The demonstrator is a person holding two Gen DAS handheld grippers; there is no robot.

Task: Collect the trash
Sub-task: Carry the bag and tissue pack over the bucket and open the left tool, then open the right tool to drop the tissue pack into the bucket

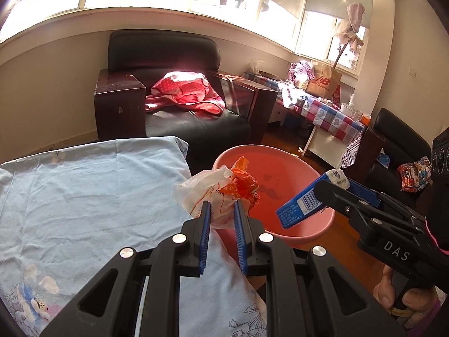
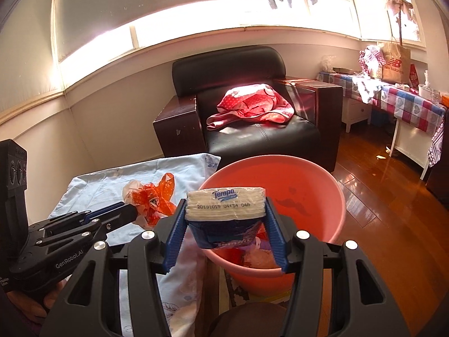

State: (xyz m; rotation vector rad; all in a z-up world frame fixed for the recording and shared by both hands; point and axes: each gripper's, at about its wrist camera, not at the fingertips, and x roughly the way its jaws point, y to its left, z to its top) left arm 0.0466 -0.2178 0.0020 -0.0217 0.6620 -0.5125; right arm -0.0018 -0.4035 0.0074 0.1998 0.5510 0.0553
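Pale blue flowered cloth at the left, spread over a table, with no trash seen on it.

Next to the right, the crumpled white and orange plastic bag, clamped between the narrow-set jaws of the left gripper. Held only by its lower folds, with most of the bag loose above the pads. In the right wrist view, hangs over the edge of the cloth, just beside the bucket and seemingly not yet above it. Risk here: if let go too early, a fall onto the cloth or the wooden floor instead of inside. Thin film, so also a chance of sticking to a ribbed blue pad after opening.

Further right, the round pink plastic bucket, standing on the floor against the table, with some trash already at its bottom.

At the right, the blue pack of paper tissues, gripped across its width by the wider-set jaws of the right gripper, above the near rim of the bucket. Risk here: a drop so close to the rim, with a bounce outward, or a knock of a finger against the light bucket. Both grippers near each other, so possible bumping over the opening.
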